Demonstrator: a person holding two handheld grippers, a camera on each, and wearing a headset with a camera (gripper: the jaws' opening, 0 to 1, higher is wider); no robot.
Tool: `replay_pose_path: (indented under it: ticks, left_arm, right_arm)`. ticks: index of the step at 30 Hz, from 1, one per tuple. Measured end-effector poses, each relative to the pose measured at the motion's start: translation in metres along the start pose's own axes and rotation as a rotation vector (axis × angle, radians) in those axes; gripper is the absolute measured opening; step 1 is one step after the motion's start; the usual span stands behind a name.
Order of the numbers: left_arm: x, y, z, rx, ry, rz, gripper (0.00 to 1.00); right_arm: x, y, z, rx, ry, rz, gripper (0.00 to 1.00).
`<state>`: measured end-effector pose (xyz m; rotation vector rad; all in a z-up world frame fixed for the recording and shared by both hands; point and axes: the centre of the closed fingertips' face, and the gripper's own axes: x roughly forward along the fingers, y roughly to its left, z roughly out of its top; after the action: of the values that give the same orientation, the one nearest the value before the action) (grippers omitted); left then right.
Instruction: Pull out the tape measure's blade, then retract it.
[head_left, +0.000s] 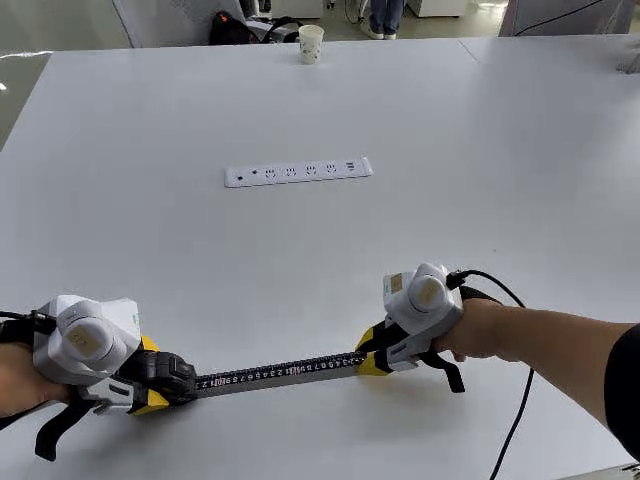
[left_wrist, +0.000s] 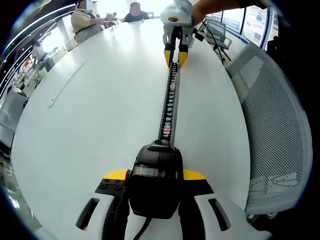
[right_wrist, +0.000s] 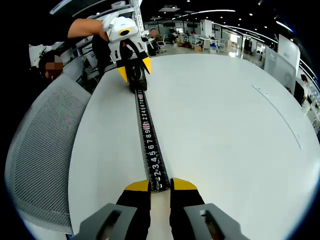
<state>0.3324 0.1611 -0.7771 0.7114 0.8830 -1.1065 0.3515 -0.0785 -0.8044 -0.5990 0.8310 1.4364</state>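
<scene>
Head view: at 8 o'clock on the white table, your left gripper is clenched around the black tape measure case. The blade stretches out toward 4 o'clock, where your right gripper pinches its tip.

The tape measure case sits on the table, clamped between the jaws of the left tool. From it the blade runs flat along the table, straight ahead of that tool, to the right tool, whose jaws pinch its end. The 2 tools face each other. Ahead of the right tool's left side, well apart, lies a power strip; farther the same way stands a paper cup. A mesh chair stands off the table's edge, right of the left tool.
</scene>
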Motion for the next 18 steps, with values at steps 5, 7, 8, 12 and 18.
replay_pose_path:
  ticks: [5,7,8,12,18]
  left_arm:
    - [0.0000,-0.0003,0.0003,0.000,0.000,-0.001,0.32]
    - [0.0004,0.0003,-0.0001,0.000,0.000,0.000,0.32]
    - [0.0004,0.0002,-0.0002,0.001,0.000,0.000,0.32]
    - [0.0001,-0.0003,0.0002,0.001,0.001,0.000,0.32]
    - [-0.0005,-0.0008,0.0007,0.001,0.000,0.001,0.32]
  right_arm:
    - [-0.0016,-0.0012,-0.0027,-0.004,0.010,0.000,0.10]
    - [-0.0018,-0.0010,-0.0028,-0.001,0.007,0.000,0.10]
    - [-0.0018,-0.0009,-0.0027,-0.001,0.006,0.000,0.10]
    - [-0.0017,-0.0008,-0.0023,0.002,0.005,0.001,0.10]
    - [-0.0029,-0.0010,-0.0034,0.000,0.007,0.003,0.10]
